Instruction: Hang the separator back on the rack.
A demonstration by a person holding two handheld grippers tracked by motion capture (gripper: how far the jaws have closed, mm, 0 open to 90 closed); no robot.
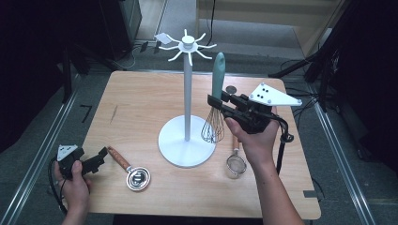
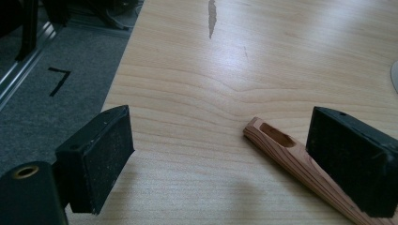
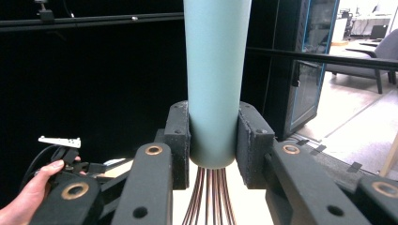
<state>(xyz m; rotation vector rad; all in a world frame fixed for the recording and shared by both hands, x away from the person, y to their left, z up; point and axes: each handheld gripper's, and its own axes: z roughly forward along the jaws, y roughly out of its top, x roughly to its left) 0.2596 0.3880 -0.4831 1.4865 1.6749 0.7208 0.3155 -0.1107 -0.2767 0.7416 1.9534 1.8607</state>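
Observation:
My right gripper (image 1: 215, 101) is shut on the pale green handle of a whisk (image 1: 217, 79), holding it upright above the table, right of the white hook stand (image 1: 187, 93). Its copper wires (image 1: 212, 127) hang down beside the stand's round base. In the right gripper view both pads press the whisk handle (image 3: 216, 79). My left gripper (image 1: 96, 159) rests open at the table's front left corner. A wooden handle (image 2: 291, 157) of a small metal measuring cup (image 1: 137, 178) lies on the table, its end reaching in between the open jaws by the right pad (image 2: 352, 154).
A small metal strainer (image 1: 235, 164) with a wooden handle lies on the table under my right hand. The stand's hooks (image 1: 187, 47) spread out at its top, above the table's far half. A dark round object (image 1: 231, 89) sits near the far edge.

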